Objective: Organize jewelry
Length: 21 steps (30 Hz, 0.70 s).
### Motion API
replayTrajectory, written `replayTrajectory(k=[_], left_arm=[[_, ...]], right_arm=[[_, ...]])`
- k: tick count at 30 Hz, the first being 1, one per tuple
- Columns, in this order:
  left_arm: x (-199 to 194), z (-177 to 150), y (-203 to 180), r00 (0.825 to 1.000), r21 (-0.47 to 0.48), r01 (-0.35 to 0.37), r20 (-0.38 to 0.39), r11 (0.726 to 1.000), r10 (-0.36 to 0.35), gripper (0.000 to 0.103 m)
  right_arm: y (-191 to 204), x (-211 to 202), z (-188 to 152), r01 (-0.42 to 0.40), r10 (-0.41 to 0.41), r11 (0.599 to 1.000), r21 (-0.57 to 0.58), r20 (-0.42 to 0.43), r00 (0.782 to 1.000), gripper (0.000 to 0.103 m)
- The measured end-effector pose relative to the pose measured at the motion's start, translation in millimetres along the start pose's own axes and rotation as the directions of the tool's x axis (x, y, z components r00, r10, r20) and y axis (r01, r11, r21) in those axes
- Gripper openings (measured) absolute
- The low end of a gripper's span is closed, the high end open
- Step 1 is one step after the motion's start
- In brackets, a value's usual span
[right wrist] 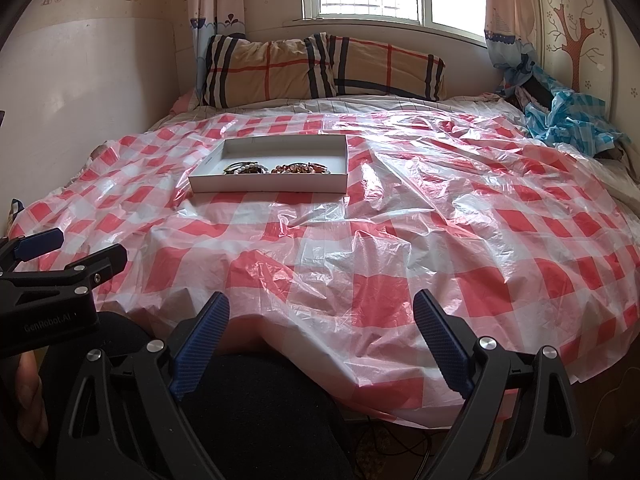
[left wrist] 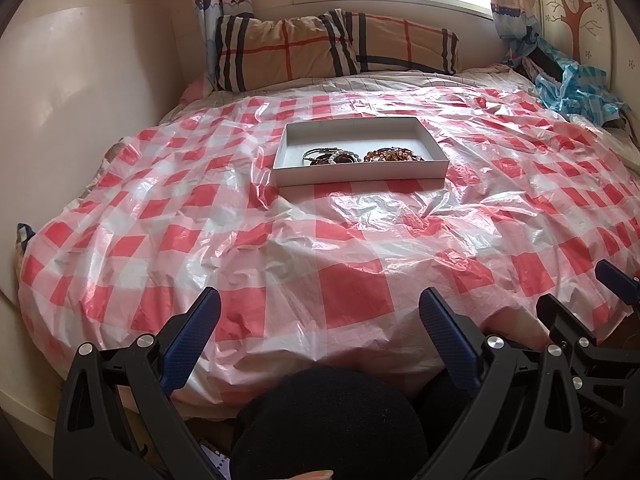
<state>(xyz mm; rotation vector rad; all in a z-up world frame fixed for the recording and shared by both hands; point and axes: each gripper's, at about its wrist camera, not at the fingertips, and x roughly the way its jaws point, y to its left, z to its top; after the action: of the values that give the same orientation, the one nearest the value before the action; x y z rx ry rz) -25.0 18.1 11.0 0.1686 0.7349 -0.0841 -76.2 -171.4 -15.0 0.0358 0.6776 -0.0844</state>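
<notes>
A shallow white box (left wrist: 360, 178) lies in the middle of the bed, on the red-and-white checked plastic sheet (left wrist: 352, 280). Inside it are two heaps of beaded bracelets: a dark and white heap (left wrist: 330, 157) on the left, an amber-brown heap (left wrist: 394, 155) on the right. The box also shows in the right wrist view (right wrist: 268, 187), with the bracelets (right wrist: 280, 168) along its near side. My left gripper (left wrist: 320, 312) is open and empty at the bed's near edge. My right gripper (right wrist: 322, 316) is open and empty, to the right of the left one.
Two plaid pillows (left wrist: 336, 48) lie at the head of the bed under the window. A crumpled blue checked plastic sheet (left wrist: 576, 88) sits at the far right corner. A wall runs along the left side. The person's dark-clad knees (left wrist: 328, 420) are below the grippers.
</notes>
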Motion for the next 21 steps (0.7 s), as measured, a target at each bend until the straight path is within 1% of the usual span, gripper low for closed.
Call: replayTrajectory(k=[12,15,17,21], left_arm=[[0.6,0.5,0.8,1.0,0.0,0.003,-0.001,1.0,-0.003,0.095],[2.7,0.1,-0.2,1.0,-0.003,0.026,-0.01,1.0,-0.026,0.095],[1.1,-0.5,1.9,0.999,-0.015,0.052,0.003,0.999,-0.052,0.095],[1.5,-2.0,2.3,0.999,-0.029,0.04,0.004,0.999,-0.04,0.095]], right_arm=[[0.7,0.1,0.1,0.0,0.0,1.0,-0.001,-0.001,1.0,0.089],[1.3,0.1,0.0,0.001,-0.001,1.0,-0.002,-0.001,1.0,0.089],[1.5,0.1,0.0,0.001,-0.001,1.0,-0.002,-0.001,1.0,0.089],[1.9,0.1,0.0,0.002,-0.002,1.0,-0.001,-0.001,1.0,0.089]])
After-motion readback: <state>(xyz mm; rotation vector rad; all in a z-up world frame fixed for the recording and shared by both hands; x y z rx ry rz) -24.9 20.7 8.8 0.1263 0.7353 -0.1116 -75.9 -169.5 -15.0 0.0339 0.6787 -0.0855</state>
